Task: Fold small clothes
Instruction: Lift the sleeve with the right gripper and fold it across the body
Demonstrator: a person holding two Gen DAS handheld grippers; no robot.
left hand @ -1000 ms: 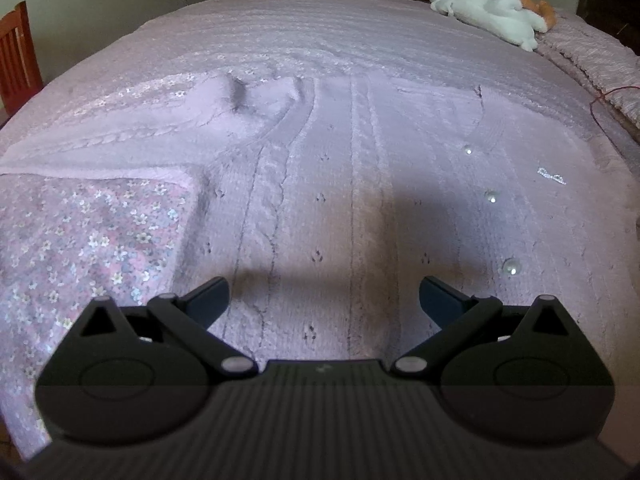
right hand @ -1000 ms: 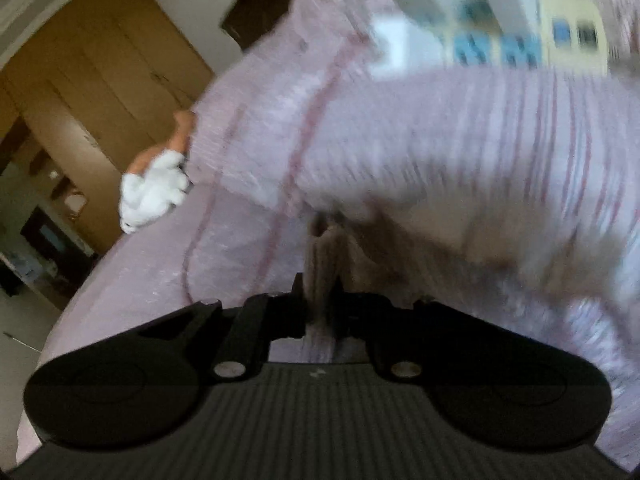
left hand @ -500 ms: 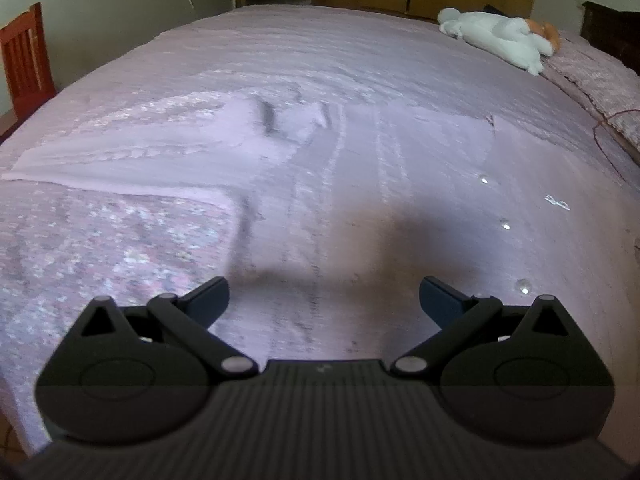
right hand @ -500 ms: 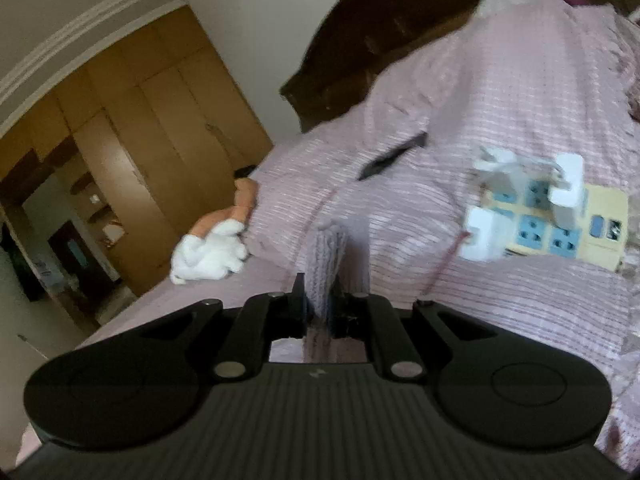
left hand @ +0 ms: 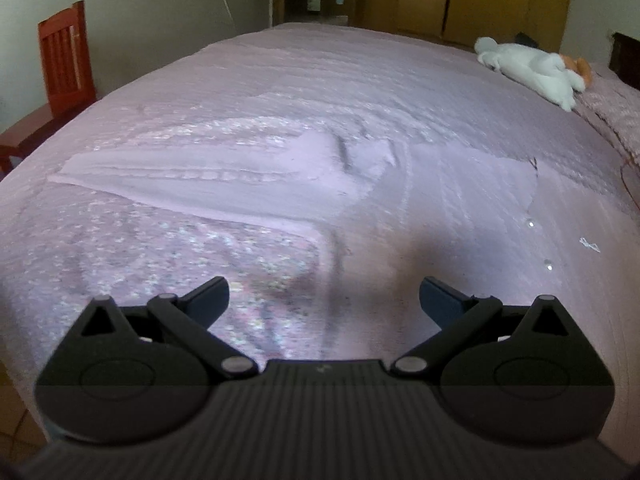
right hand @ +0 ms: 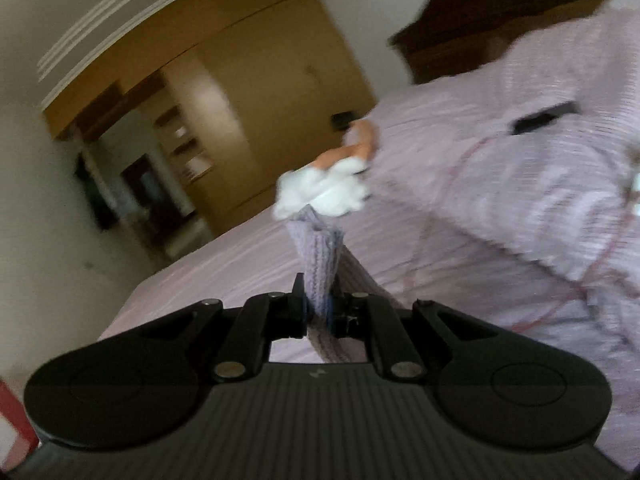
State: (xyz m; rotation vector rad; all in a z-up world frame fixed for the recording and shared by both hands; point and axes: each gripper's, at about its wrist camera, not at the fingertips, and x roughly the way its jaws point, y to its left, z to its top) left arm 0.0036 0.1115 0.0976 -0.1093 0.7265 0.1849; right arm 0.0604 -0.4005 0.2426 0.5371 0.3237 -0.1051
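Note:
A small lilac knitted cardigan lies flat on the pink bed, one sleeve stretched to the left and pearly buttons down its right side. A floral cloth lies under its near left edge. My left gripper hovers open above the cardigan's lower edge, nothing between its fingers. In the right wrist view my right gripper is shut on a ribbed lilac sleeve cuff, lifted off the bed and tilted; the knit trails down behind the fingers.
A white soft toy lies at the far right of the bed, seen again beyond the cuff. A red wooden chair stands at the bed's left. Striped pillows and a dark headboard fill the right; wooden wardrobes stand behind.
My right gripper has lifted and swung left with the cuff, from the pillows and power strip toward the wardrobes. My left gripper has drawn back and tilted up, staying open.

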